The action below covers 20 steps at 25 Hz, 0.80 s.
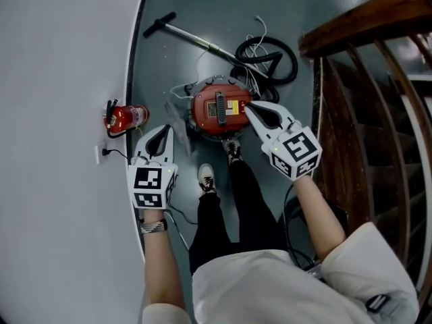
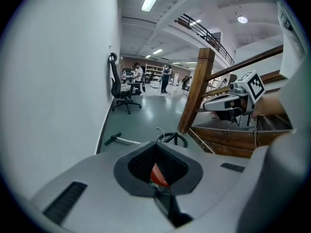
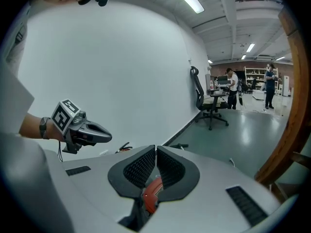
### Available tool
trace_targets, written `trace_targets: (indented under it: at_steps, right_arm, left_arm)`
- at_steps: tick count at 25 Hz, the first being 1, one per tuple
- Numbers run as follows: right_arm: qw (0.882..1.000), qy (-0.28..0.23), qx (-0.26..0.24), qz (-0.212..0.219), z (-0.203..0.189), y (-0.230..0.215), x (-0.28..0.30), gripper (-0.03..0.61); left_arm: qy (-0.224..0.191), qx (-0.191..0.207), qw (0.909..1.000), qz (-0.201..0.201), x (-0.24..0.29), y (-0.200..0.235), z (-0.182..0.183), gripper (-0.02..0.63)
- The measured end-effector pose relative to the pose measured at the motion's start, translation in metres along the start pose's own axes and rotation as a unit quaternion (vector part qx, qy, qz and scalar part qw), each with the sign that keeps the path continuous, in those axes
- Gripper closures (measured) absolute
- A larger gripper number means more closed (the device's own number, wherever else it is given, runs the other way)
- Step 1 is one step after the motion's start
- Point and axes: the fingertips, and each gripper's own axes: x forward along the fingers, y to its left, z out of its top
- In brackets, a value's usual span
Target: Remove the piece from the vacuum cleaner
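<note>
Left tongs [image 2: 156, 150] closed, pads together, nothing gripped. Right tongs [image 3: 155, 152] closed too, only a thin slit between the pads, empty. Both point forward and down, and a sliver of red shows beyond each pair of pads. Left tongs [image 1: 165, 132] hang left of the vacuum cleaner [image 1: 219, 108], clear of it. Right tongs [image 1: 251, 109] sit with the tip over its right edge in the head view; can't tell if they touch. The vacuum cleaner is a red canister on the grey-green floor [image 1: 324, 19], just ahead of the person's shoes [image 1: 207, 177]. Can't make out which piece is the one to remove. Its black hose [image 1: 273, 58] loops beyond it, and the metal wand [image 1: 196, 39] lies further out toward the wall. A red fire extinguisher [image 1: 125, 117] lies at the base of the white wall [image 1: 61, 79], left of the left tongs. A wooden stair railing [image 1: 368, 79] is on the right. An office chair [image 2: 119, 89] and some people stand far down the room.
</note>
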Motion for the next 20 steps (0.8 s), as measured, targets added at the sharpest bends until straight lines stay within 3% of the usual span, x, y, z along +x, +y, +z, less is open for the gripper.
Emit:
trace_targets:
  at_steps: [5, 20]
  right_arm:
    - [1.000, 0.008, 0.013, 0.007, -0.021, -0.007, 0.024, 0.548]
    - [0.993, 0.099, 0.061, 0.021, -0.109, -0.018, 0.064, 0.548]
  left_arm:
    - [0.005, -0.008, 1.0000, 0.003, 0.020, 0.005, -0.020, 0.614]
    - [0.029, -0.009, 0.9994, -0.018, 0.062, 0.007, -0.059, 0.614]
